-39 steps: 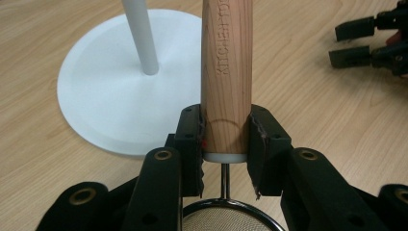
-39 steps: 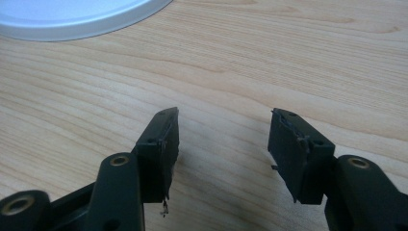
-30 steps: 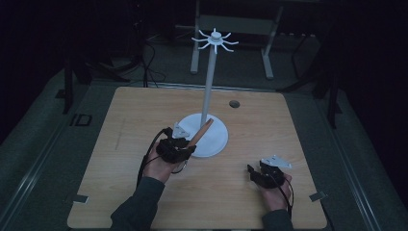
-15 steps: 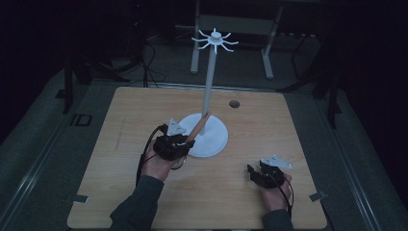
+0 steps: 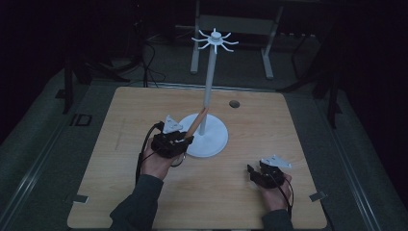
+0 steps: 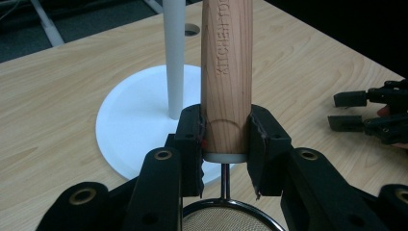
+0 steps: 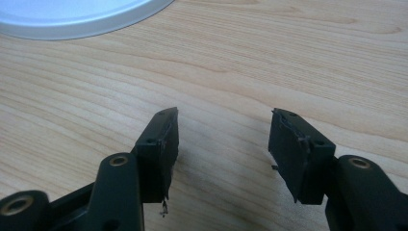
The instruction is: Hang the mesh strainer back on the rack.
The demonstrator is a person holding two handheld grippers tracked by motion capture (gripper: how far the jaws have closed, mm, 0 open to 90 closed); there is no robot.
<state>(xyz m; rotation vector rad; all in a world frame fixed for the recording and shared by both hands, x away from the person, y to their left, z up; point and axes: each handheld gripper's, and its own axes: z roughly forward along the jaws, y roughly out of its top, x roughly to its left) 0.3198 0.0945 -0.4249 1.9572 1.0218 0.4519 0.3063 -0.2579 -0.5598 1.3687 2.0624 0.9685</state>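
A small strainer has a wooden handle (image 5: 195, 124) (image 6: 226, 72) stamped with letters and a wire mesh bowl (image 6: 226, 219) just below the jaws. My left gripper (image 5: 174, 142) (image 6: 225, 125) is shut on the handle's lower end. The handle slants up toward the pole (image 5: 208, 82) (image 6: 174, 57) of a white hook stand. The stand's round base (image 5: 211, 139) (image 6: 130, 125) lies just beyond the gripper, and its ring of hooks (image 5: 215, 39) sits high on top. My right gripper (image 5: 252, 172) (image 7: 223, 127) rests open near the front right, holding nothing.
The wooden table (image 5: 288, 125) has a small round hole (image 5: 234, 103) behind the stand. A rim of the stand's base (image 7: 72, 17) shows beyond the right jaws. The right gripper (image 6: 349, 110) appears at the far right of the left gripper view. Dark floor and cables surround the table.
The left gripper has lifted slightly, and the handle's free end has swung up and closer to the pole. The right gripper has stayed put.
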